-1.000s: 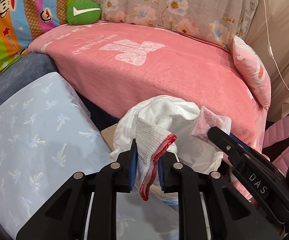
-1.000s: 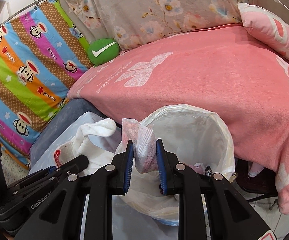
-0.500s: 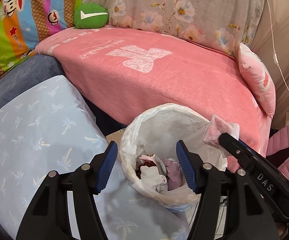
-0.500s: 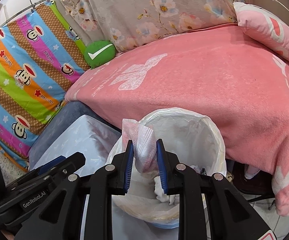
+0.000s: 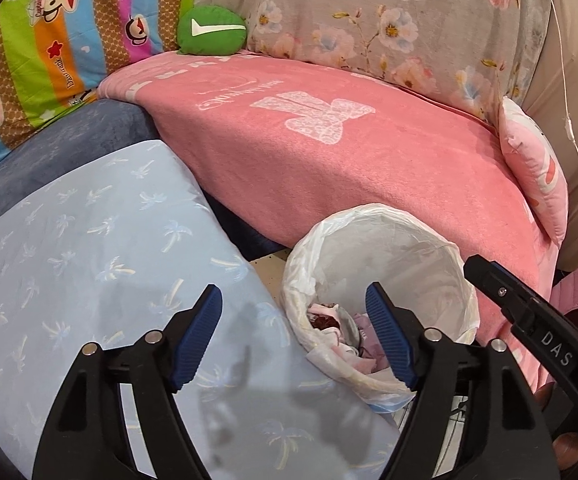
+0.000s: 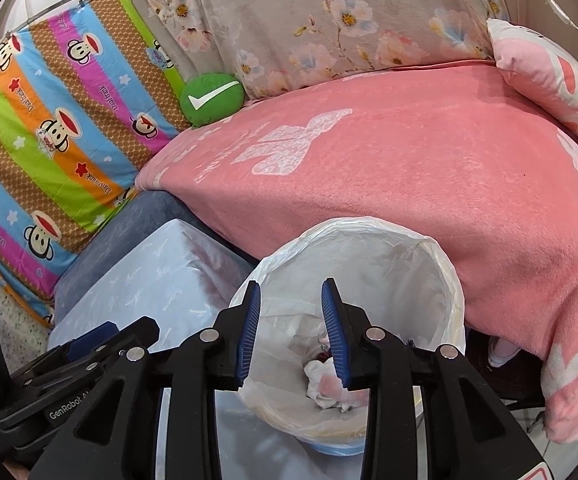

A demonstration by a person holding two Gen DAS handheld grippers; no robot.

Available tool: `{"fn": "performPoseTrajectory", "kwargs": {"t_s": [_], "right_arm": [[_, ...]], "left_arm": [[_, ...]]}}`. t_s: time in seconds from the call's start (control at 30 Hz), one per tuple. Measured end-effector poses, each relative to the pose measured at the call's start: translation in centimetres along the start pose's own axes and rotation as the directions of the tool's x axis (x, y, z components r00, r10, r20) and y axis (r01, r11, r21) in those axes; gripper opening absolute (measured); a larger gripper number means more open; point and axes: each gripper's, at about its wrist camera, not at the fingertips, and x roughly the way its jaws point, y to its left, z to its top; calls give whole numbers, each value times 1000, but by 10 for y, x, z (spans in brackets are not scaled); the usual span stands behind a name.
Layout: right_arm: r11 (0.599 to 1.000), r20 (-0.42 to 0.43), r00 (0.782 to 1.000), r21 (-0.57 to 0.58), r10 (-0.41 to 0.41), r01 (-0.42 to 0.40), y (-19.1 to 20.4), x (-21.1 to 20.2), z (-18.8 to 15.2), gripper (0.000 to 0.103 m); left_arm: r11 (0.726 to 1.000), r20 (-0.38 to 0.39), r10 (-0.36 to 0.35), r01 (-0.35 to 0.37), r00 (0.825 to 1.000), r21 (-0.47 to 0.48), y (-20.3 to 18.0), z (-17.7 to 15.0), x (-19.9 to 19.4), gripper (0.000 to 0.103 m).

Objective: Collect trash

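Now both the left claw [image 5: 293, 332] and right claw [image 6: 291, 332] gape empty above the lined bin [image 6: 445, 276], whose thin liner could snag on a blue pad if either dips.

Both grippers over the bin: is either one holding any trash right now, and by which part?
Nothing is held. The left gripper and right gripper both stand open and empty above the trash bin; crumpled trash lies inside it.
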Motion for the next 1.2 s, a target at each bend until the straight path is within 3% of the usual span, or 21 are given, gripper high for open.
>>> {"fn": "performPoseTrajectory", "kwargs": {"t_s": [0.43,0.83,0.97,1.07,1.2], "right_arm": [[989,0,997,-131,-75,74,30,-11,-16,56],[966,3,987,-205,-160,157,40,-15,-31,74],[965,-17,985,-202,-172,165,38,-14,-32,74],[962,-12,984,-213,-179,172,38,-15,-33,84],[958,-9,984,-231,-178,171,36,-11,-38,86]], "left_arm": [[995,23,96,-97,995,24,12,-14,-14,87],[990,-7,137,-137,990,14,21,-29,-13,90],[989,-15,146,-146,989,10,22,-32,-12,90],[989,-21,151,-151,988,4,23,-34,-11,91],[988,-29,157,-158,987,-3,24,-36,-9,91]]}}
